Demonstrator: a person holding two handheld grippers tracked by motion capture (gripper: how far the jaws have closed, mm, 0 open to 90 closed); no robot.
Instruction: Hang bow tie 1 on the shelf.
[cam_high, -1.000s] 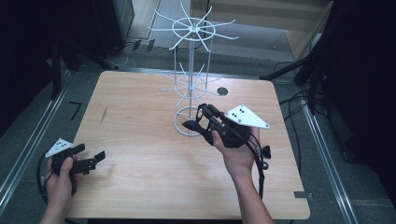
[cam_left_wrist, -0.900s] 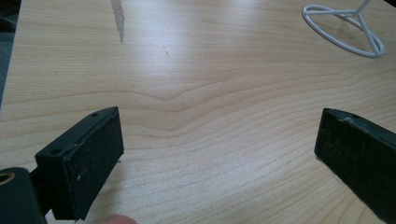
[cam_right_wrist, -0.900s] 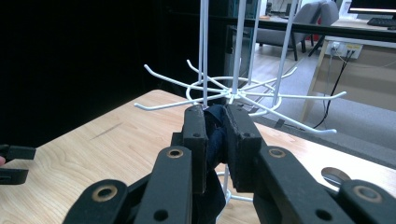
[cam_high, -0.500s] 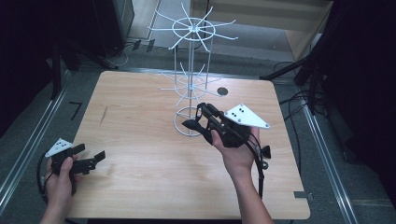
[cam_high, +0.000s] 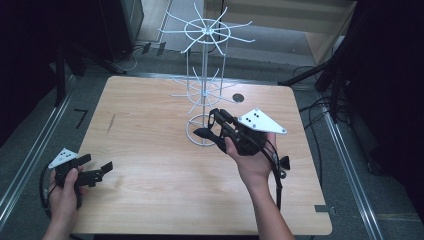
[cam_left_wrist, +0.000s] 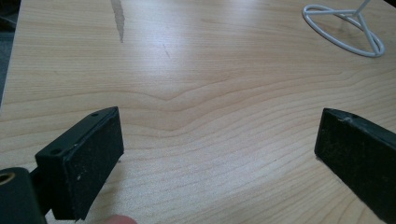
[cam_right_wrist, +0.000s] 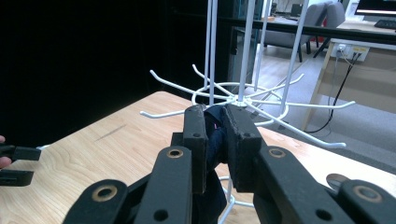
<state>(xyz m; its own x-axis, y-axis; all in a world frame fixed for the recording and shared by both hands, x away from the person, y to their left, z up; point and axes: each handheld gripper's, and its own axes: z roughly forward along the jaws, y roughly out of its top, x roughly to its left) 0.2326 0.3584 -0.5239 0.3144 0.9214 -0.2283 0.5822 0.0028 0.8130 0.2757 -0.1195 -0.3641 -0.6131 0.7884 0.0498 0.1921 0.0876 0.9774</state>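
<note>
A white wire rack (cam_high: 204, 75) with two tiers of hooks stands on a ring base (cam_left_wrist: 343, 32) at the middle back of the wooden table (cam_high: 150, 190). My right gripper (cam_high: 213, 120) is raised just right of the rack's base and is shut on a dark blue soft item (cam_right_wrist: 215, 140), which hangs below the jaws as a dark shape (cam_high: 202, 134). In the right gripper view the lower tier of hooks (cam_right_wrist: 243, 95) is directly behind my right gripper (cam_right_wrist: 215, 114). My left gripper (cam_high: 97, 164) rests low at the table's front left corner, open, with bare wood between its pads (cam_left_wrist: 93, 158).
A dark streak (cam_high: 111, 122) marks the table's left side, and a round grey disc (cam_high: 238, 98) lies behind the rack. Cables and dark stands surround the table on the floor. A metal rail (cam_high: 30, 165) runs along the left edge.
</note>
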